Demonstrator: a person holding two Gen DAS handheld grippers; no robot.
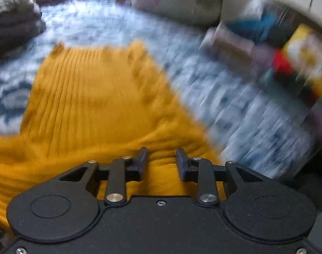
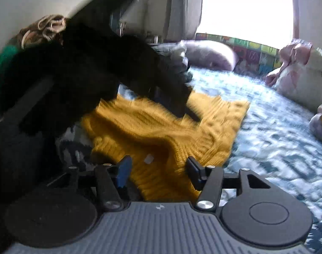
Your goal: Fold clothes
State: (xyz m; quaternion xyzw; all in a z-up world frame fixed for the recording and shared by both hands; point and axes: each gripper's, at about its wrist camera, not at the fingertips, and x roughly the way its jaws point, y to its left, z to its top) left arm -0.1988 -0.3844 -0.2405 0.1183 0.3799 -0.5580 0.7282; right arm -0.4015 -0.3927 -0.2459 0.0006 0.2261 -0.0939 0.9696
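Note:
A mustard-yellow knit sweater (image 1: 97, 89) lies spread on a blue-and-white patterned bedspread (image 1: 245, 116). My left gripper (image 1: 162, 162) sits low at its near edge, fingers drawn in on a bunched ridge of the knit. In the right wrist view the same sweater (image 2: 161, 131) is rumpled, with a small white label showing. My right gripper (image 2: 158, 172) stands open at the sweater's near corner, fabric lying between its spread fingers. A black fuzzy sleeve (image 2: 86, 74) reaches across with the left gripper (image 2: 180, 103) over the sweater's far part. Both views are motion-blurred.
A grey-brown stack of folded clothes (image 1: 12, 27) sits at the bed's far left. Pillows (image 2: 209, 55) and a pink-white bundle (image 2: 298, 78) line the far and right sides. Colourful blocks and items (image 1: 288, 63) stand by the bed. Bare bedspread (image 2: 277, 127) stretches to the right.

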